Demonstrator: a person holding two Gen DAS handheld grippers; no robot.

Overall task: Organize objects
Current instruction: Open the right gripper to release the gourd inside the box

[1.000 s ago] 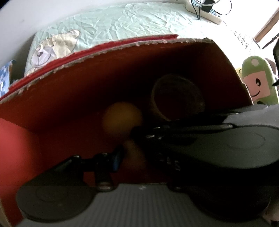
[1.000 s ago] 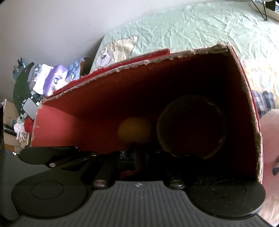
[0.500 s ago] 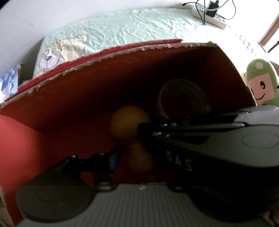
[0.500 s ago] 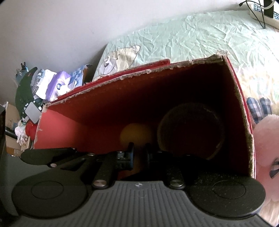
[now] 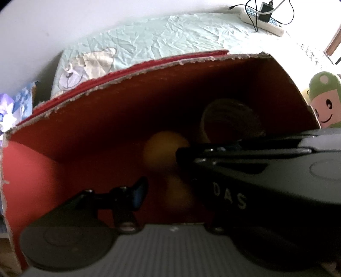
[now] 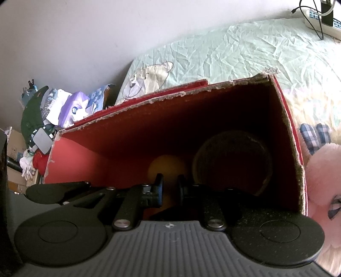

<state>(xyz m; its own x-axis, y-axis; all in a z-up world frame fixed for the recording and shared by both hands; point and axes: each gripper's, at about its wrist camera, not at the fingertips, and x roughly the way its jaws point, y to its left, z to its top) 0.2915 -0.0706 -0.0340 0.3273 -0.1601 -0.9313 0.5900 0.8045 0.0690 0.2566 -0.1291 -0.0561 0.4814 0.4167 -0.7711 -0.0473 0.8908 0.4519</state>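
1. Your right tool [image 6: 169, 187] reaches into the red cardboard box [image 6: 136, 136]; its fingers stand a narrow gap apart, nothing pinched. The orange ball [image 6: 168, 168] shows just past the tips, through the gap.
2. Your left tool [image 5: 166, 187]: only its left finger [image 5: 138, 192] is visible in the left wrist view. The right tool's black body crosses in front and hides the other finger. The gap beside the visible finger is wide, and a blurred orange shape sits in it with no pad seen pressing on it. Tool reads as apart.
3. The left view alone shows one tool laid across the other, and the lettering "DAS" on the crossing body.
4. Both views: ball on the box floor, just beside a dark round container [image 6: 232, 162] lying with its mouth toward the cameras.
5. The right view shows the container whole; the left view shows only its upper part.
6. Left view only: green-capped plush toy [image 5: 324, 102] outside the box's right wall.
7. Right view only: pink plush toy [image 6: 324, 191] at that wall, plaid cloth [image 6: 315, 136], and a clutter pile [image 6: 53, 113] at far left.
8. Box stands on a bed with a mint bear-print sheet [image 6: 234, 49]; a power strip [image 5: 262, 17] lies at the far edge.
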